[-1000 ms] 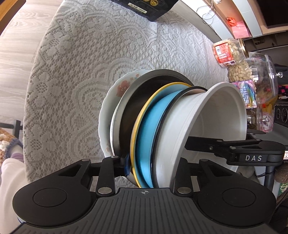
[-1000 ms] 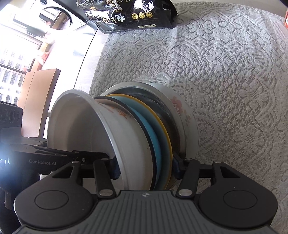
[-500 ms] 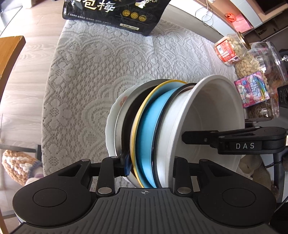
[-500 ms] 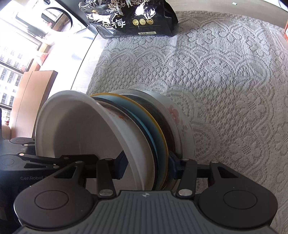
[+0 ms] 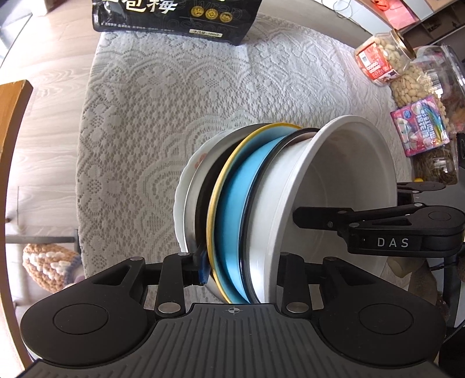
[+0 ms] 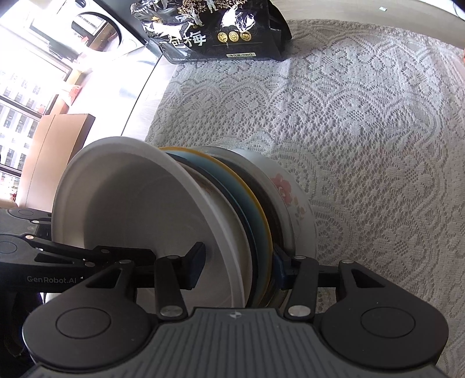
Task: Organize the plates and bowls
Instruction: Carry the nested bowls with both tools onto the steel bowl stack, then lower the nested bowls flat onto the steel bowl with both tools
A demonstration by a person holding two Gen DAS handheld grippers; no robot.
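Note:
A stack of dishes is seen edge-on above the lace cloth (image 5: 159, 101). It holds a white bowl (image 5: 343, 186), a blue plate with a yellow rim (image 5: 232, 203), a steel plate (image 5: 193, 203) and a floral plate (image 6: 290, 192). My left gripper (image 5: 242, 261) clamps the stack's near rim, its jaws opening while the pads still touch. My right gripper (image 6: 238, 261) is shut on the opposite rim, with one finger (image 6: 197, 261) inside the white bowl (image 6: 130, 209). Each gripper reaches into the other's view from the side.
A black snack bag (image 5: 174, 20) lies at the cloth's far edge. Jars of nuts (image 5: 383, 58) and a pink packet (image 5: 418, 128) stand to the right. A wooden chair (image 5: 11, 145) and a crocheted cushion (image 5: 46, 270) are off the table's left side.
Both views have pulled back from the cloth with the stack, and the snack bag has come fully into sight. The left gripper's fingers stand slightly wider apart.

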